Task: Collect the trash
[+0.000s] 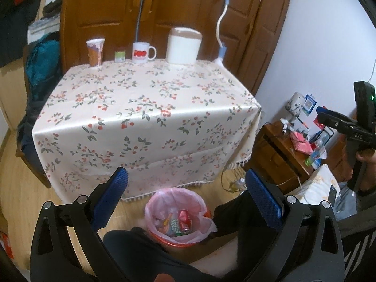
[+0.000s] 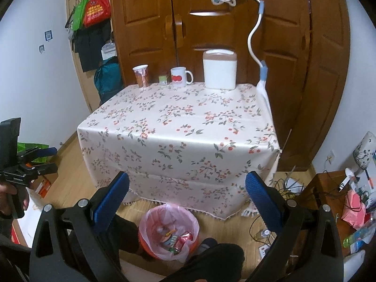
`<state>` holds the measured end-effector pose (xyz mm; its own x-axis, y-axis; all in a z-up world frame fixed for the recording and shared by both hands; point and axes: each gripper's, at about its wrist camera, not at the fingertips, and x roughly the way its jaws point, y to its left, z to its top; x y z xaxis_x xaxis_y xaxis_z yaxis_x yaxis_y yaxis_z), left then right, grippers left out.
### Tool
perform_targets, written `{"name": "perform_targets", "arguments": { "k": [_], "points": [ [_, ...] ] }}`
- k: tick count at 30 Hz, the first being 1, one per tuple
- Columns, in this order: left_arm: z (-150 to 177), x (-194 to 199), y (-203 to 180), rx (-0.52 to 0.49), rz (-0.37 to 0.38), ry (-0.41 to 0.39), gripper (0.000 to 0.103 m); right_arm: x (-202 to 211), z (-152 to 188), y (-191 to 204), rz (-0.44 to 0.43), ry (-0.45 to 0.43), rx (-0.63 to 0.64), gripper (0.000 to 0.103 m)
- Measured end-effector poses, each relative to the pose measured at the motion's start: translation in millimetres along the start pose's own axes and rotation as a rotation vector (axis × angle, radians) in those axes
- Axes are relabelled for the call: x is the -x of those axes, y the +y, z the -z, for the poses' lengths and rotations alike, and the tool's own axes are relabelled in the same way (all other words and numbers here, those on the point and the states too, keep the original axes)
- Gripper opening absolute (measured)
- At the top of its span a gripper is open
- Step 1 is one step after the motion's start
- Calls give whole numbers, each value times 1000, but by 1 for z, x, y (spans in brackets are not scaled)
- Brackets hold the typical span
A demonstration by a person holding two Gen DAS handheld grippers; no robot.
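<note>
A red trash bin with a pink liner (image 1: 164,195) (image 2: 152,213) stands on the floor in front of the table, between a person's knees. It holds a red can (image 1: 184,218) (image 2: 185,237) and several wrappers. A paper cup (image 1: 95,52) (image 2: 141,75) and a small green box (image 1: 119,56) (image 2: 162,80) sit at the table's far edge. My left gripper (image 1: 188,199) hovers open and empty above the bin. My right gripper (image 2: 188,199) is likewise open and empty, held to the right of the left one.
The table (image 1: 145,108) (image 2: 183,127) wears a floral cloth. A white mug (image 1: 141,52), a white canister (image 1: 184,45) and a gooseneck holder (image 1: 222,21) stand at its back, before wooden doors. A cluttered nightstand (image 1: 293,145) is at right; cables (image 2: 282,188) lie on the floor.
</note>
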<state>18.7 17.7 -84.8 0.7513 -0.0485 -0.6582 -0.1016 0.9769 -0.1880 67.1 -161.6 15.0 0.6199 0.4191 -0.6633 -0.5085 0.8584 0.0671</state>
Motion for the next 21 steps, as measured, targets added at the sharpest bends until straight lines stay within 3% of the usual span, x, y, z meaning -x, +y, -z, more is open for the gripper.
{"name": "perform_targets", "arguments": {
  "k": [21],
  "points": [
    [3,36,-10,-22,-19,-114,97,49,11,2,-11,-150,33,98]
  ]
}}
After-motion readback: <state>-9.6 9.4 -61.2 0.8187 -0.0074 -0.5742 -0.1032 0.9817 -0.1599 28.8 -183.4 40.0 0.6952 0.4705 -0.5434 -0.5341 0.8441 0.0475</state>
